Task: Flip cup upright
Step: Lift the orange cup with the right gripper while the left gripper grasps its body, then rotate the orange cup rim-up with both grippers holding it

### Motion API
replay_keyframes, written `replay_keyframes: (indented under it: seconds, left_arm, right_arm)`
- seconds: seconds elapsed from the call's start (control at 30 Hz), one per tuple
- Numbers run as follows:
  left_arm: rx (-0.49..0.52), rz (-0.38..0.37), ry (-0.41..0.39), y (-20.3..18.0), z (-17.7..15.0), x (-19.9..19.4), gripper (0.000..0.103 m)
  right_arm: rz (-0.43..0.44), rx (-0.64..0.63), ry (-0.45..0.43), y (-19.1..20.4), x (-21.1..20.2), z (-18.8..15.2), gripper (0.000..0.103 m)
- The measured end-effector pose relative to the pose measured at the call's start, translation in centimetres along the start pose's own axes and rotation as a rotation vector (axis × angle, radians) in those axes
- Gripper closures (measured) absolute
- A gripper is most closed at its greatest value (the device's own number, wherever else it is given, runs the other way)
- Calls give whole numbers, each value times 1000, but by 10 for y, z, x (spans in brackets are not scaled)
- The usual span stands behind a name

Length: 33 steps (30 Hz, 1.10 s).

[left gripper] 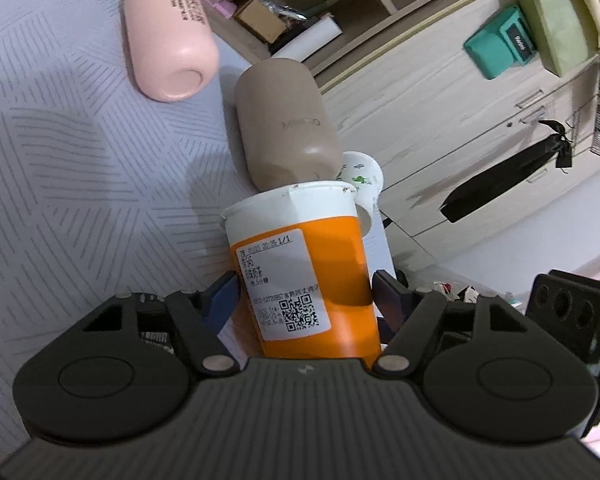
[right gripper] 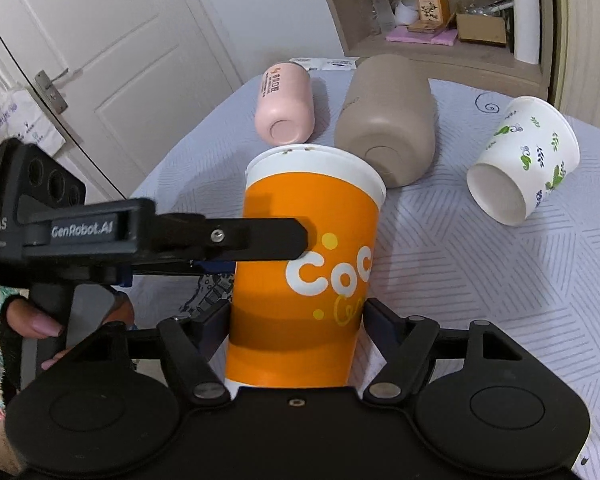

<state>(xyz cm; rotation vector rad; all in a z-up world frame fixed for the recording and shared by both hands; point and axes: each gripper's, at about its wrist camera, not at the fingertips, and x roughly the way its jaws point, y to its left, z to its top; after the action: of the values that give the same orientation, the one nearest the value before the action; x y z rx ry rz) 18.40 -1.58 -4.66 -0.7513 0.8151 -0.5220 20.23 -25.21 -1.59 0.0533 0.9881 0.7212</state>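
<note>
While orange cup (right gripper: 308, 264) stands upright on table (right gripper: 440, 264), L claw (left gripper: 304, 292) & R claw (right gripper: 296, 320) both grip it.

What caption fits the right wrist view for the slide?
Both grippers, right and left, clamp the orange cup; pink bottle, tan bottle and floral paper cup lie on their sides behind.

A home bedroom: panelled door (right gripper: 112, 60), cluttered shelf (right gripper: 440, 46) (household odds), drawers (left gripper: 460, 128).

Orange cup (right gripper: 300, 264) with white rim, pink bottle (right gripper: 286, 106), taupe bottle (right gripper: 388, 116), white paper cup (right gripper: 528, 156) with green leaf print, grey-striped cloth (right gripper: 480, 264).
</note>
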Motion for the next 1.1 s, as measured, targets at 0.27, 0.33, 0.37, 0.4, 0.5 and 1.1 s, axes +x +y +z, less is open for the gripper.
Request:
replay_keyframes:
  seconds: [0.27, 0.33, 0.37, 0.4, 0.5, 1.1]
  left_arm:
    - [133, 18, -48, -25, -8, -8, 32]
    - [182, 30, -57, -34, -11, -13, 32]
    - [210, 35, -64, -39, -13, -15, 32]
    - [246, 40, -72, -45, -14, -18, 32]
    - [355, 62, -106, -64, -19, -27, 32]
    - [718, 193, -205, -108, -14, -34, 33]
  right_arm:
    - [-19, -65, -77, 7, -12, -16, 26]
    - [-14, -96, -98, 9, -17, -21, 26]
    - [-14, -113, -110, 9, -19, -24, 26]
    - [-20, -141, -129, 12, -22, -26, 26]
    - [-46, -220, -188, 19, -30, -34, 26]
    - [-293, -505, -469, 50, -14, -36, 27]
